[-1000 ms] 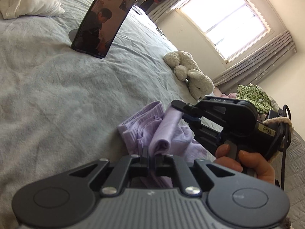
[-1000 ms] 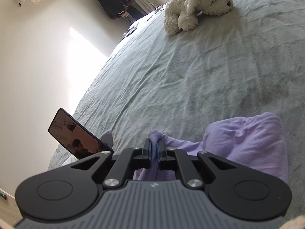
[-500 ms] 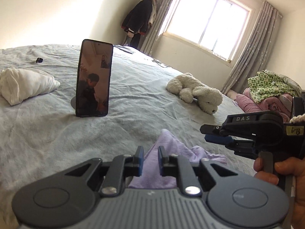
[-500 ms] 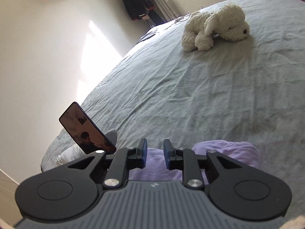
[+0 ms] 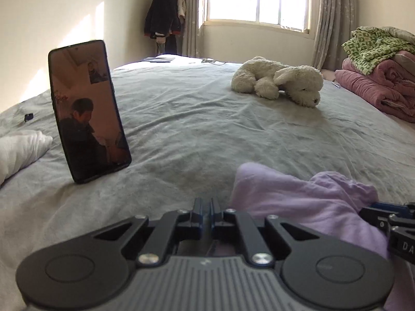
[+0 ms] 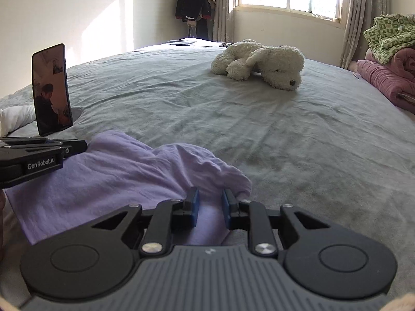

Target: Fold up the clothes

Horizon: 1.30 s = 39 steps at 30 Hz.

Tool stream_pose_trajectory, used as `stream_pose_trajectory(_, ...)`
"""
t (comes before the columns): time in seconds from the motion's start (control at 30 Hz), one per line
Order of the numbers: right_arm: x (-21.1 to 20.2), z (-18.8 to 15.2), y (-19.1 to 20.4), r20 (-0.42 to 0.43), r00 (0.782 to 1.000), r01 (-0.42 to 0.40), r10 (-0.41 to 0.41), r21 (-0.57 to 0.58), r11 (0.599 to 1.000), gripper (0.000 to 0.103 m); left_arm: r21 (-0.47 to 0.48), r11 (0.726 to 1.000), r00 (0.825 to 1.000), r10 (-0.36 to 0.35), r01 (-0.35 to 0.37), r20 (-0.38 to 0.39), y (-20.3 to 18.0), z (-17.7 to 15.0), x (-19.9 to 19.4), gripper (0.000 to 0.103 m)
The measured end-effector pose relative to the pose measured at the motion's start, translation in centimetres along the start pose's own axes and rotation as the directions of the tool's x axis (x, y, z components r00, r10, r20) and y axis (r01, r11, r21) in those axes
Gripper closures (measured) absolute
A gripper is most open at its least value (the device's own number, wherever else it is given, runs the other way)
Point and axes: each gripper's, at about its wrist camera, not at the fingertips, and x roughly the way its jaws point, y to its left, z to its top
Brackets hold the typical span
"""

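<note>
Left gripper (image 5: 205, 206) jaws together, nothing visibly pinched, beside lilac garment (image 6: 116, 171) | right gripper (image 6: 209, 206) jaws apart astride its rumpled edge, likely regrasping | garment bunched nearside of phone (image 6: 51, 89), unfolded.

Soft lilac cloth garment (image 6: 109, 173), matt

a pale lilac garment (image 6: 109, 173) on a grey bed (image 6: 285, 134); cream plush dog (image 6: 262, 62); green-and-white patterned cloth (image 5: 376, 44) over pink quilts (image 5: 373, 85) at right; black hand-held gripper (image 6: 209, 207) with blue pads.
</note>
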Motion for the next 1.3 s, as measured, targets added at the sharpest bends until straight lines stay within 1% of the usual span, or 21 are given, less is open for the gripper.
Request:
stream_pose_trajectory(0.03,-0.1,-0.3,-0.5,0.006,1.000,0.001,-0.001,0.014,1.000,0.080,-0.040,0.999,1.000,-0.013,0.013,-0.008,0.8,0.3,0.0,0.098)
stream_pose_trajectory(0.07,-0.3,-0.3,-0.8,0.010,1.000,0.000,-0.001,0.023,1.000,0.078,-0.056,0.998,1.000,-0.016,0.016,-0.004,1.2,0.5,-0.2,0.098)
stream_pose_trajectory(0.13,-0.8,-0.1,-1.3,0.017,1.000,-0.001,0.000,0.036,0.999,0.075,-0.080,0.997,1.000,-0.012,0.014,0.024,1.8,1.0,-1.0,0.098)
stream_pose_trajectory(0.2,-1.1,0.2,-1.4,0.032,0.999,-0.007,0.005,0.048,0.999,0.075,-0.077,0.997,0.998,-0.026,0.030,0.053,2.0,1.8,-2.0,0.098)
stream_pose_trajectory(0.3,-1.1,0.8,-0.8,0.050,0.998,-0.029,0.026,0.058,0.998,0.075,-0.012,0.995,0.992,-0.096,0.097,0.086,0.9,3.1,-2.9,0.098)
stream_pose_trajectory(0.33,-1.0,1.1,-0.4,0.058,0.998,-0.038,0.035,0.055,0.998,0.075,0.017,0.991,0.987,-0.132,0.131,0.087,0.3,3.4,-2.9,0.098)
stream_pose_trajectory(0.43,-0.5,1.8,1.1,0.072,0.995,-0.071,0.069,0.023,0.997,0.075,0.157,0.969,0.978,-0.202,0.191,0.054,-2.3,3.3,-2.4,0.097)
stream_pose_trajectory(0.47,-0.3,1.9,1.6,0.073,0.994,-0.085,0.085,0.007,0.996,0.074,0.205,0.960,0.978,-0.205,0.191,0.047,-3.2,3.1,-2.1,0.097)
stream_pose_trajectory(0.5,0.0,2.0,2.2,0.072,0.992,-0.100,0.100,-0.010,0.995,0.074,0.251,0.950,0.979,-0.199,0.184,0.034,-4.2,2.6,-1.7,0.097)
stream_pose_trajectory(0.6,1.2,2.2,3.2,0.045,0.994,-0.101,0.103,-0.047,0.994,0.074,0.325,0.940,0.992,-0.119,0.102,0.032,-5.2,1.4,-0.2,0.097)
stream_pose_trajectory(0.67,2.0,2.2,3.1,0.027,0.997,-0.073,0.075,-0.055,0.996,0.074,0.358,0.933,0.998,-0.053,0.034,0.044,-5.5,0.7,0.6,0.098)
stream_pose_trajectory(0.73,2.7,2.1,2.6,0.014,0.999,-0.037,0.037,-0.059,0.998,0.076,0.368,0.928,0.997,0.029,-0.053,0.070,-5.1,0.6,1.1,0.097)
stream_pose_trajectory(0.77,2.9,2.1,2.1,0.014,1.000,-0.021,0.021,-0.056,0.998,0.076,0.343,0.938,0.998,0.040,-0.057,0.058,-4.5,0.7,1.3,0.097)
stream_pose_trajectory(0.83,3.2,2.1,1.0,0.012,1.000,0.004,-0.004,-0.035,0.999,0.076,0.260,0.965,1.000,0.030,-0.031,0.009,-2.9,1.3,1.9,0.097)
stream_pose_trajectory(0.87,3.2,2.2,0.4,0.010,1.000,0.016,-0.015,-0.017,1.000,0.076,0.238,0.971,1.000,0.027,-0.026,-0.002,-2.5,1.5,1.9,0.097)
stream_pose_trajectory(1.0,2.9,2.3,-1.8,0.003,0.999,0.054,-0.054,0.063,0.997,0.075,0.198,0.980,1.000,0.025,-0.022,-0.011,-1.6,1.7,1.3,0.097)
stream_pose_trajectory(1.07,1.8,2.1,-2.3,0.004,0.999,0.047,-0.047,0.088,0.995,0.073,0.165,0.986,1.000,0.008,-0.007,-0.005,-0.9,2.1,0.5,0.097)
stream_pose_trajectory(1.13,0.3,1.9,-2.5,0.010,1.000,0.025,-0.026,0.109,0.994,0.071,0.132,0.991,0.999,-0.034,0.033,0.007,-0.3,2.5,-0.5,0.096)
stream_pose_trajectory(1.2,-1.3,1.6,-2.1,0.022,1.000,-0.002,-0.001,0.110,0.994,0.069,0.107,0.990,0.995,-0.095,0.093,0.014,0.2,2.8,-1.5,0.096)
stream_pose_trajectory(1.23,-2.0,1.4,-1.7,0.029,0.999,-0.016,0.013,0.105,0.994,0.069,0.102,0.985,0.990,-0.137,0.135,0.012,0.3,2.8,-1.9,0.095)
stream_pose_trajectory(1.3,-3.0,1.3,-0.7,0.039,0.998,-0.048,0.044,0.093,0.995,0.068,0.098,0.969,0.973,-0.229,0.227,0.005,0.2,2.7,-2.8,0.091)
